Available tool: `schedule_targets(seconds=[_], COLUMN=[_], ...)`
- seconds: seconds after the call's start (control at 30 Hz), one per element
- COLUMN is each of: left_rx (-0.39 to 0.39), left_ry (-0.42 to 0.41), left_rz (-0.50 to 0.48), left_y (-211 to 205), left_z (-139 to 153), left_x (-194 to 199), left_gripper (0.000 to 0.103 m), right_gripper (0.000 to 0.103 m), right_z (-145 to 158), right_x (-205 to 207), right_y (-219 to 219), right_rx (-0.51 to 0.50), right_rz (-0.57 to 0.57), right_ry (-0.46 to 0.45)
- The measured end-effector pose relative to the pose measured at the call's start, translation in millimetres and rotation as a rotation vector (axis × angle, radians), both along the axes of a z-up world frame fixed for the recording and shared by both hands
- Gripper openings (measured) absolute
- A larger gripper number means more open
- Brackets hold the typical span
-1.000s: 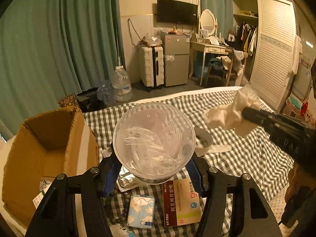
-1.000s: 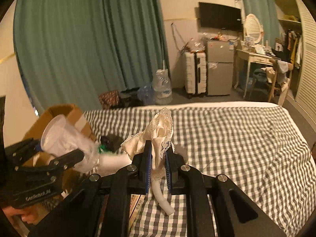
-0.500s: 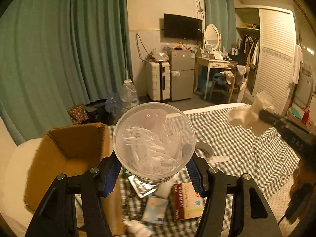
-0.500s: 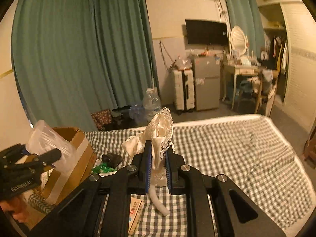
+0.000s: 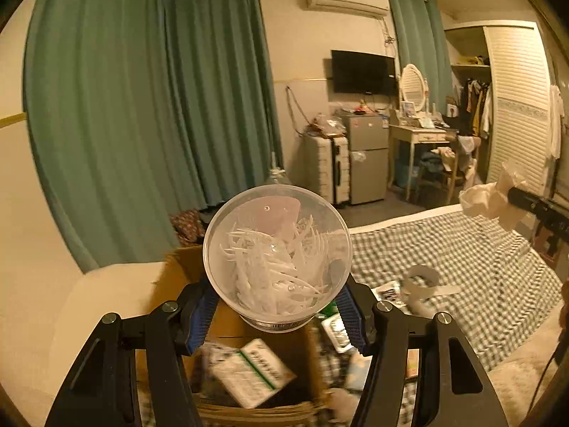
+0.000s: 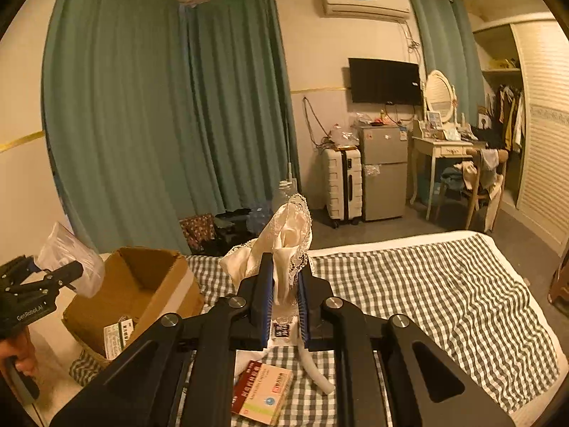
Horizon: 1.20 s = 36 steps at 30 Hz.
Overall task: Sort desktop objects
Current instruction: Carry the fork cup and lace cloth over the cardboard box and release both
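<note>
Holding a clear plastic tub (image 5: 277,256) of white plastic bits between the pads of the left gripper (image 5: 277,315), directly above the open cardboard box (image 6: 142,284) at the bed's left edge. Probably poised there so the tub can drop straight in; still clamped at its sides, not released. Tilted mouth-forward toward the camera, so contents could spill if tipped further.

Pinching a cream lace-trimmed cloth (image 6: 284,242) in the right gripper (image 6: 284,306), jaws nearly closed on the bunched fabric, lifted clear of the checked bedspread (image 6: 426,302) near the middle of the bed. Likely kept aloft to wait its turn at the box.

Inside the box: a green-and-white medicine carton (image 5: 249,373) lying on the bottom, with other small items too blurred to name. Left on the bedspread near its front edge: a red-and-cream medicine box (image 6: 263,391), a white curved tube (image 6: 316,373), a roll of tape (image 5: 423,277), and a blister pack (image 5: 338,331) just beside the box.
</note>
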<state>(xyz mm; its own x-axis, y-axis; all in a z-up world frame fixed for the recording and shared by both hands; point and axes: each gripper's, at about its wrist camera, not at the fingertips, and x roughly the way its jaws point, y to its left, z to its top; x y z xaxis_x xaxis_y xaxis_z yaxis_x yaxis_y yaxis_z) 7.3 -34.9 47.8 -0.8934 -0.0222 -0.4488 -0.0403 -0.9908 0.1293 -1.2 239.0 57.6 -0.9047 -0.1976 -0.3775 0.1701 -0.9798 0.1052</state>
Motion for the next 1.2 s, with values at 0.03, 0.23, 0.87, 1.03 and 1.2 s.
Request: schedule_targets(seconds=[0.03,0.23,0.87,1.03,1.2], left_rx=[0.0,0.021,0.152,0.177,0.193], left_ry=[0.003,0.016,-0.072,-0.159,-0.249], left_rz=[0.006,0.041,0.158,0.173,0.17], left_y=[-6.3,-39.1,-113.0,-122.9,-124.8], left_z=[-1.3,-6.9,-38.4,-61.4,-85.3], left_x=[0.0,-3.2,-36.6,-55.8,-71.8], left_gripper=[0.063,0.063,0.063,0.063,0.063], right_gripper=[0.011,0.011,0.011,0.011,0.011], right_z=[1.5,3.2,-40.3,-63.6,-86.1], right_x=[0.9,4.2,-6.3,-22.0,-33.4], right_y=[-6.9,-50.3,-196.9,-219.3,-236.1], right_rx=[0.003,0.017,0.104,0.12,0.166], right_rz=[0.007,0.069,0.303,0.352,0.375], right_ry=[0.006,0.025,-0.009,-0.058,-0.09])
